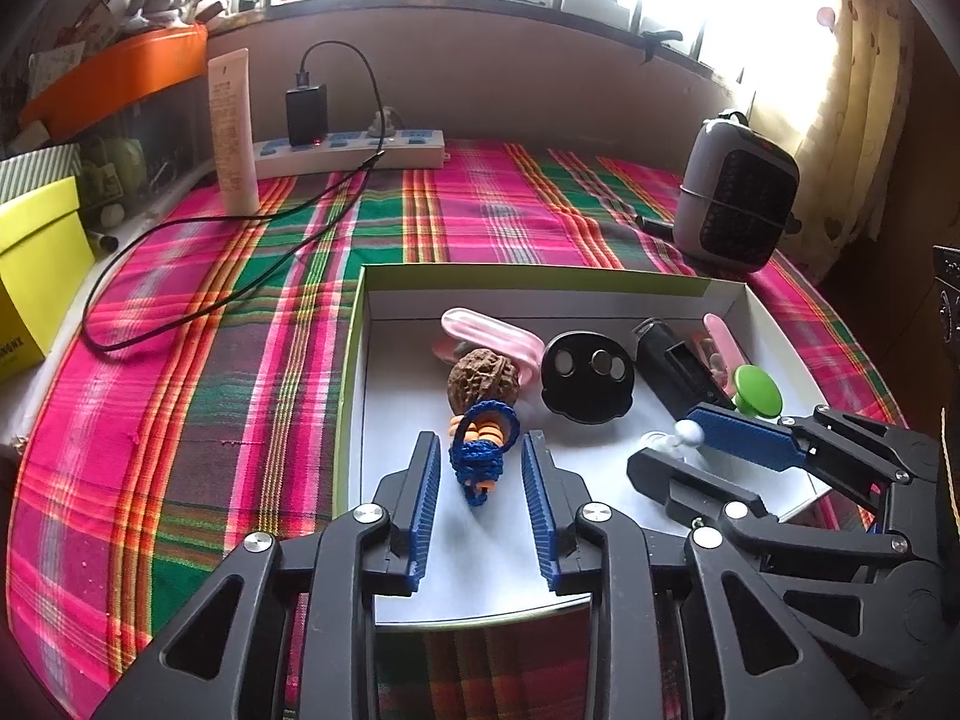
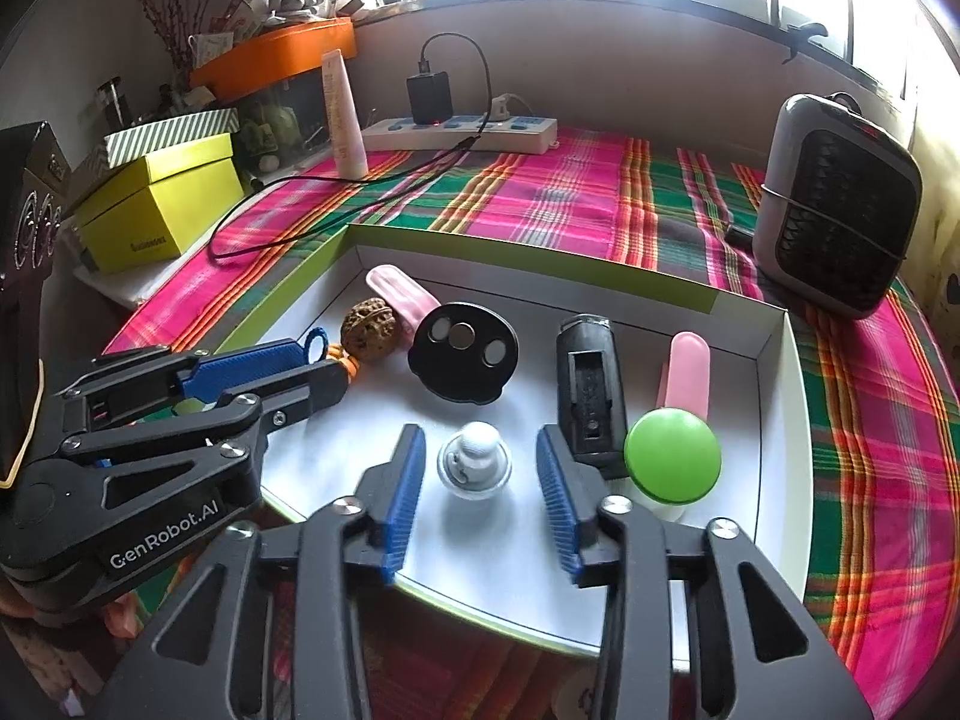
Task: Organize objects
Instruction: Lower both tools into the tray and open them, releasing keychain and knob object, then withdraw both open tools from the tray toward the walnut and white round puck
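A shallow white box with green sides (image 1: pixel 354 360) (image 2: pixel 774 360) lies on the plaid cloth. My left gripper (image 1: pixel 480 437) (image 2: pixel 324 363) stands open inside it. A blue crochet charm with orange beads (image 1: pixel 483 456) lies between its pads, and neither pad presses on it. A walnut (image 1: pixel 480 381) (image 2: pixel 367 330) sits just beyond the charm. My right gripper (image 2: pixel 477 433) (image 1: pixel 678 444) is open around a small white figure in a clear dome (image 2: pixel 474 459), with gaps on both sides. Also in the box are a black disc (image 2: pixel 462 360), a black holder (image 2: pixel 588 396), a green cap (image 2: pixel 672 459) and pink clips (image 1: pixel 498 336).
A grey fan heater (image 2: pixel 837 204) stands at the back right. A power strip (image 1: pixel 351 150) with a black charger and a trailing cable (image 1: pixel 198 300) lies at the back, beside a white tube (image 1: pixel 231 132). A yellow box (image 2: pixel 156 204) sits at the left edge.
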The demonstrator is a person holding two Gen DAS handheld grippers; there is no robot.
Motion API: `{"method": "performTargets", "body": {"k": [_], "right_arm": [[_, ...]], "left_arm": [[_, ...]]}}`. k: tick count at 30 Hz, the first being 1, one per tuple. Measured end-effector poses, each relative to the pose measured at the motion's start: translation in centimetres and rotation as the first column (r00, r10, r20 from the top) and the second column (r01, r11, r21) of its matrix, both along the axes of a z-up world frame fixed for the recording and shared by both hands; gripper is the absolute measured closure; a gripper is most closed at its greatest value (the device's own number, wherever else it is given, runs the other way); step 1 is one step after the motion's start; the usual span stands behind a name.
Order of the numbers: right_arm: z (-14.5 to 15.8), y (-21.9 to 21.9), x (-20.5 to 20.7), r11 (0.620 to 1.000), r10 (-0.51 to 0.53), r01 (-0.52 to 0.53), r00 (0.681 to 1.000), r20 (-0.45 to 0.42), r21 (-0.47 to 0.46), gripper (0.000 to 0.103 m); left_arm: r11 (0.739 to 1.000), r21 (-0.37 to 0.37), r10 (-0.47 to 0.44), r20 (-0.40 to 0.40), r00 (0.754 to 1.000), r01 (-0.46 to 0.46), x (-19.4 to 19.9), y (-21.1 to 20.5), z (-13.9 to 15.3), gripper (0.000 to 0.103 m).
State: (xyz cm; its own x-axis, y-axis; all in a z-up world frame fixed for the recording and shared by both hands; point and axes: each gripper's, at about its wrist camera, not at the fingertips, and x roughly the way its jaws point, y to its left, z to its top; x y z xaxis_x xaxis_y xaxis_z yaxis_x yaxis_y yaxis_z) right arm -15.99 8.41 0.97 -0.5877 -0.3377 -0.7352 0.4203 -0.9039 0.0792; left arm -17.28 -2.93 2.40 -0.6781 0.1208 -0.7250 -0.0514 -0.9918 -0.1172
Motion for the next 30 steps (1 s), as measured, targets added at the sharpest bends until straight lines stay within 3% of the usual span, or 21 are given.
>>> {"method": "performTargets", "body": {"k": [11,19,22,30], "right_arm": [[0.7,0.2,1.1,1.000,-0.004,0.004,1.000,-0.025,0.000,0.062],[1.4,0.4,2.5,1.000,-0.011,0.010,0.999,-0.046,-0.015,0.062],[1.7,0.6,3.1,1.000,-0.020,0.019,0.999,-0.051,-0.021,0.062],[2.6,1.4,5.2,0.998,-0.043,0.040,0.996,-0.075,-0.047,0.062]], "left_arm": [[1.000,0.003,0.014,-0.011,1.000,-0.014,0.9,-0.2,0.5,0.068],[0.999,-0.022,0.034,-0.038,0.999,-0.035,2.6,-0.1,1.3,0.067],[0.997,-0.066,0.039,-0.062,0.997,-0.043,3.4,0.3,1.6,0.067],[0.997,-0.054,0.044,-0.081,0.996,-0.048,5.5,0.5,2.5,0.067]]}}
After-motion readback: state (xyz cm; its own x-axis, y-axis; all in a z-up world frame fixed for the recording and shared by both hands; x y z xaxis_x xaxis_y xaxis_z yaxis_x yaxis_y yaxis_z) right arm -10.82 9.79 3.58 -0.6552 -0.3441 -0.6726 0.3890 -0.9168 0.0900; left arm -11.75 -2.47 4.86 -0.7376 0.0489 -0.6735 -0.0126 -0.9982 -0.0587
